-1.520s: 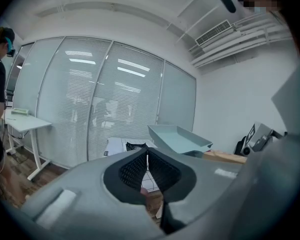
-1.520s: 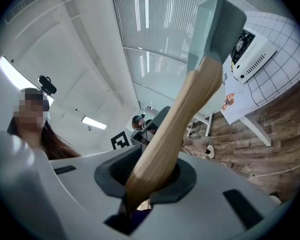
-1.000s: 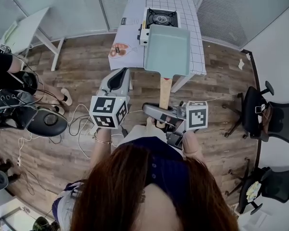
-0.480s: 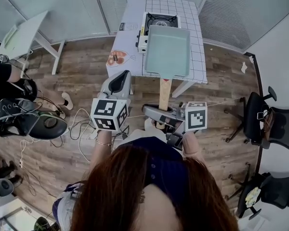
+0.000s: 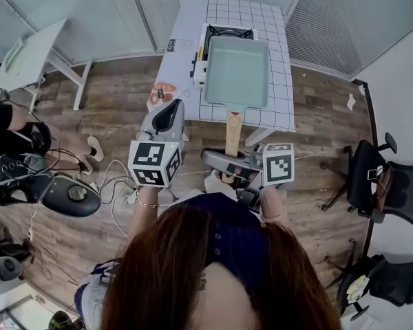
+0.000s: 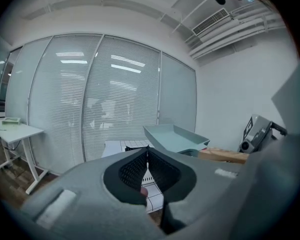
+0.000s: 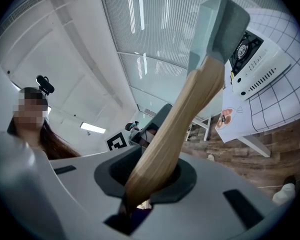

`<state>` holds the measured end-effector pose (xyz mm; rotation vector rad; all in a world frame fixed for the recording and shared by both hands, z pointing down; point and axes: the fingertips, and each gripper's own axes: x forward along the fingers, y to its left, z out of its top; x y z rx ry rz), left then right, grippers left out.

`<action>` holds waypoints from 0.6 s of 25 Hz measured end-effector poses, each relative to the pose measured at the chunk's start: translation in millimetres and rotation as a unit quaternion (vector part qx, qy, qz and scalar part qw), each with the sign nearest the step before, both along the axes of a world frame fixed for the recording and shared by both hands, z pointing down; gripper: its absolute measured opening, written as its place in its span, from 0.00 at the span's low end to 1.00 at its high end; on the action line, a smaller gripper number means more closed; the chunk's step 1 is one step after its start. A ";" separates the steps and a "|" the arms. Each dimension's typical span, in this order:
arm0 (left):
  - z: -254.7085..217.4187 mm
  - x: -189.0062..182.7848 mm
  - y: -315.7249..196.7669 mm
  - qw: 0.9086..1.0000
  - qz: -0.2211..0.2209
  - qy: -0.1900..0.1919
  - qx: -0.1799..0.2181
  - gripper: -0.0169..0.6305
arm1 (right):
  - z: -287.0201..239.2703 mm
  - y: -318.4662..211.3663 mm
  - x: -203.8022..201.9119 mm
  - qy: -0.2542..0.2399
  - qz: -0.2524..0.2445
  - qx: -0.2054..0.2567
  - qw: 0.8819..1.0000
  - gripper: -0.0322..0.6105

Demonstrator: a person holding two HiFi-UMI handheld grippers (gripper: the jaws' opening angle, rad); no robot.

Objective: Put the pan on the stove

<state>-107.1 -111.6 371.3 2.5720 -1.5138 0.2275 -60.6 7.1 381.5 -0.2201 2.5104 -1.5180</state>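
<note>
A pale green rectangular pan (image 5: 237,71) hangs in the air over the white gridded table (image 5: 279,108), its far edge over the near part of the black-topped gas stove (image 5: 227,31). My right gripper (image 5: 227,165) is shut on the pan's wooden handle (image 5: 231,133). In the right gripper view the handle (image 7: 180,119) rises from the jaws to the pan (image 7: 217,26), with the stove (image 7: 255,59) beyond. My left gripper (image 5: 166,114) is shut and empty, left of the handle. In the left gripper view (image 6: 148,153) the pan (image 6: 175,136) is to the right.
A printed sheet (image 5: 164,91) lies on the table's near left corner. A white side table (image 5: 27,53) stands at the left. Cables and black gear (image 5: 69,194) lie on the wooden floor, beside a person (image 5: 7,126). Office chairs (image 5: 392,184) stand at the right.
Both grippers and the pan have moved forward towards the table. The pan now reaches further over the table and covers more of the stove. The grip on the handle is unchanged.
</note>
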 end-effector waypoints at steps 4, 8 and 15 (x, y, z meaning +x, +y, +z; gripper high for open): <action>0.6 3.7 -15.8 1.000 -0.004 0.000 -0.001 0.05 | 3.1 -17.0 5.1 -0.004 -0.005 -0.006 1.000 0.17; 1.0 6.5 -29.4 1.000 -0.008 -0.001 -0.002 0.05 | 6.5 -31.7 6.1 -0.006 -0.012 -0.010 1.000 0.17; 2.9 20.1 -47.6 1.000 -0.013 -0.005 -0.008 0.05 | 8.7 -56.9 17.2 -0.004 -0.024 -0.010 1.000 0.17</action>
